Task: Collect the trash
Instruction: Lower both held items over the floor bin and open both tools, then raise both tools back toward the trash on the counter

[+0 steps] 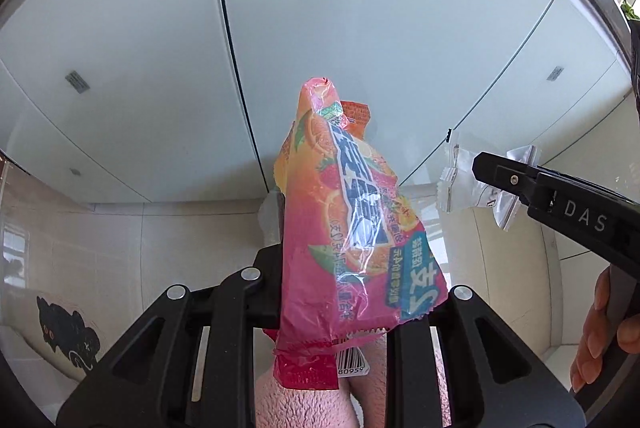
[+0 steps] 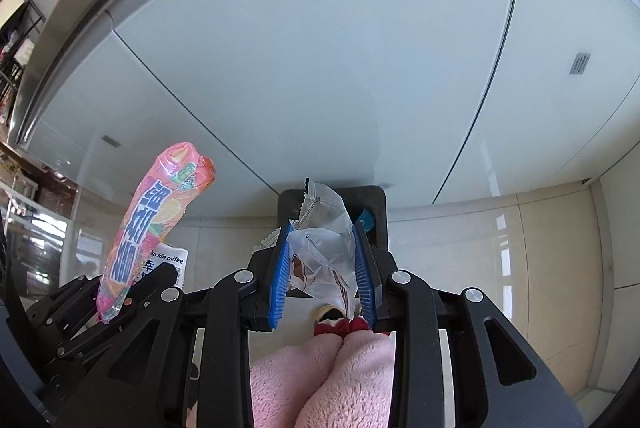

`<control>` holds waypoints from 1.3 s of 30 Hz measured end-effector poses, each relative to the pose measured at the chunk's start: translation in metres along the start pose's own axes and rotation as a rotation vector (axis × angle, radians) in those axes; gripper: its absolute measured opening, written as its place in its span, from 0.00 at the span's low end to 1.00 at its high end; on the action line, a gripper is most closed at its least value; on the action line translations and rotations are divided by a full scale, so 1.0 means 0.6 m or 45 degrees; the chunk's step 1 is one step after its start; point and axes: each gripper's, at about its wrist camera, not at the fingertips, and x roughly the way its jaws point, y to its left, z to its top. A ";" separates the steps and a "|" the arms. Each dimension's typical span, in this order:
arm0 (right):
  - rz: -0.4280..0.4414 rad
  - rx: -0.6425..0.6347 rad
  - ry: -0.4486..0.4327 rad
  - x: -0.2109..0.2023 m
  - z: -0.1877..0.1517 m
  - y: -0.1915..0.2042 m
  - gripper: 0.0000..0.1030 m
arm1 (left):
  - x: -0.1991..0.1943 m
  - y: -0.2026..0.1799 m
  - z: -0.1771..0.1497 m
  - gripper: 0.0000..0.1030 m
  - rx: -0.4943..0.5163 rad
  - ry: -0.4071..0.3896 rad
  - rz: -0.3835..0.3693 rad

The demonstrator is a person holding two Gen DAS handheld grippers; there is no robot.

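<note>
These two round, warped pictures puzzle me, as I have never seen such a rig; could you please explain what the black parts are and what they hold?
No robot here: a person carries a handheld black claw in each hand, and a fisheye camera on each one looks forward along its fingers, which bends the picture.

The left wrist view shows the left claw shut on a pink snack wrapper. The right claw enters at the right, with the person's hand on its handle.

The right wrist view shows the right claw, with blue pads, shut on clear plastic wrappers. Below are the person's fuzzy pink trouser legs, a tiled floor, and pale cabinet doors ahead.
</note>
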 end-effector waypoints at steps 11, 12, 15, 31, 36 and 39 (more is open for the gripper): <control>-0.026 0.046 0.180 0.176 -0.008 -0.030 0.30 | 0.191 0.013 -0.006 0.20 0.001 0.159 -0.020; -0.030 0.051 0.195 0.191 -0.006 -0.033 0.30 | 0.206 0.010 -0.005 0.21 0.000 0.173 -0.020; -0.034 0.072 0.235 0.232 -0.006 -0.044 0.30 | 0.245 0.012 -0.005 0.20 -0.003 0.204 -0.023; 0.028 0.253 0.349 0.330 0.013 -0.074 0.62 | 0.299 0.016 0.018 0.52 -0.017 0.243 -0.039; 0.028 0.247 0.321 0.309 0.024 -0.070 0.67 | 0.270 0.021 0.016 0.58 0.003 0.206 -0.027; 0.031 0.225 0.294 0.277 0.030 -0.061 0.67 | 0.231 0.022 0.020 0.59 -0.007 0.175 -0.029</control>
